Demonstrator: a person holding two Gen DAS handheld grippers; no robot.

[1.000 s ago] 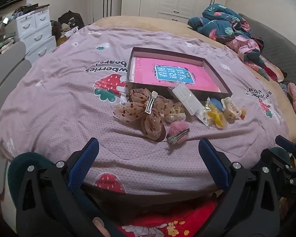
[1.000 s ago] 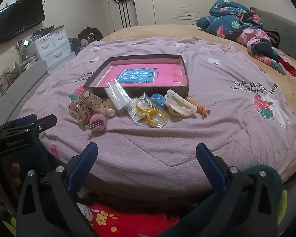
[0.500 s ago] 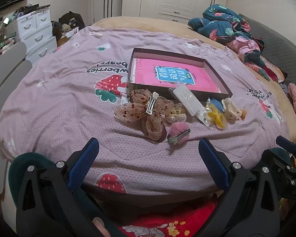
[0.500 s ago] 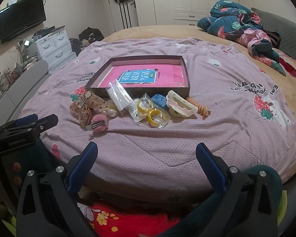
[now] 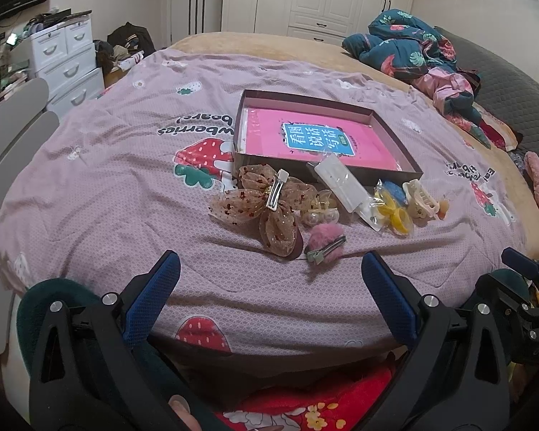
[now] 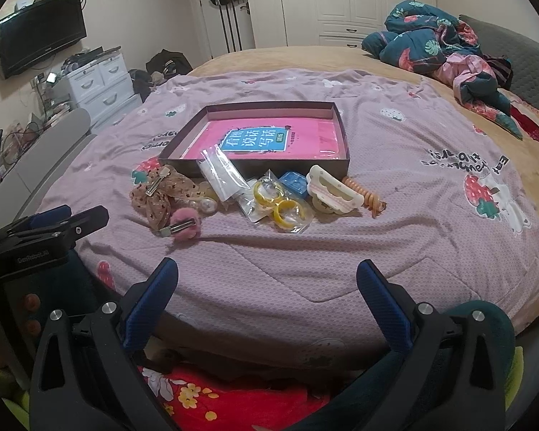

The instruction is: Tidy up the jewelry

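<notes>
A shallow dark box (image 5: 409,165) (image 6: 343,133) with a pink sheet inside lies on the bed. In front of it lie a beige bow clip (image 5: 266,204) (image 6: 161,188), a pink pom-pom clip (image 5: 325,242) (image 6: 183,224), pearl clips (image 5: 319,212), a clear packet (image 5: 341,183) (image 6: 221,172), yellow rings in a bag (image 5: 395,212) (image 6: 280,204), a white claw clip (image 5: 420,197) (image 6: 332,188) and an orange coil tie (image 6: 368,194). My left gripper (image 5: 269,269) and right gripper (image 6: 266,273) are open and empty, near the bed's front edge.
A lilac strawberry-print bedspread (image 5: 107,179) covers the bed. Crumpled blankets (image 5: 413,46) lie at the far right. White drawers (image 5: 64,61) and a chair stand to the left. Wardrobes line the back wall.
Both grippers have shifted slightly closer to the bed and items. Nothing on the bed has moved.
</notes>
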